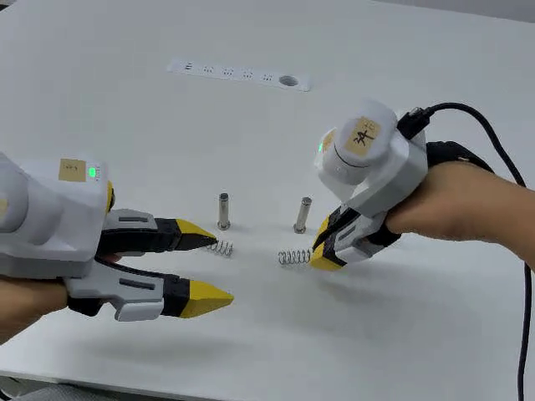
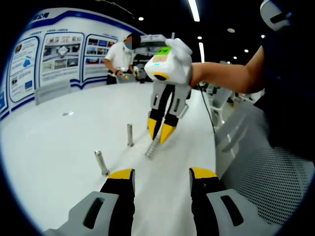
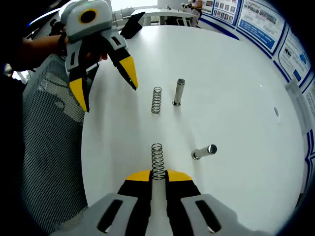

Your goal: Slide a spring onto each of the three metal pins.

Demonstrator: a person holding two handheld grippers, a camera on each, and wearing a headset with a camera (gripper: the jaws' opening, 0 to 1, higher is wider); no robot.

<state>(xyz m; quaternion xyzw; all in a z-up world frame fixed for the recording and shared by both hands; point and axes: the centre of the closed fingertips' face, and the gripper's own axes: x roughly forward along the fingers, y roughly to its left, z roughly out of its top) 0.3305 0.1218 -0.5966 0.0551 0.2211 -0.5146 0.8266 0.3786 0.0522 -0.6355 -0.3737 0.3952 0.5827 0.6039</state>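
- Bright, even overhead light; the white surface [image 1: 125, 100] reads pale, slightly washed out in the head view.
- Soft, faint shadows lie beneath the left tongs [image 1: 224, 269] and right tongs [image 1: 318, 253].
- In the left gripper view the ceiling strip lights [image 2: 193, 10] glare.
- Both gripper views bow strongly toward their edges.

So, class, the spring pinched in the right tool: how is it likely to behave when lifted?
The spring is thin, open wire coil, so probably very light and bendy. The right tool holds just one end, so the free end may sag or wobble. Round and lying on its side, it would likely roll if released.
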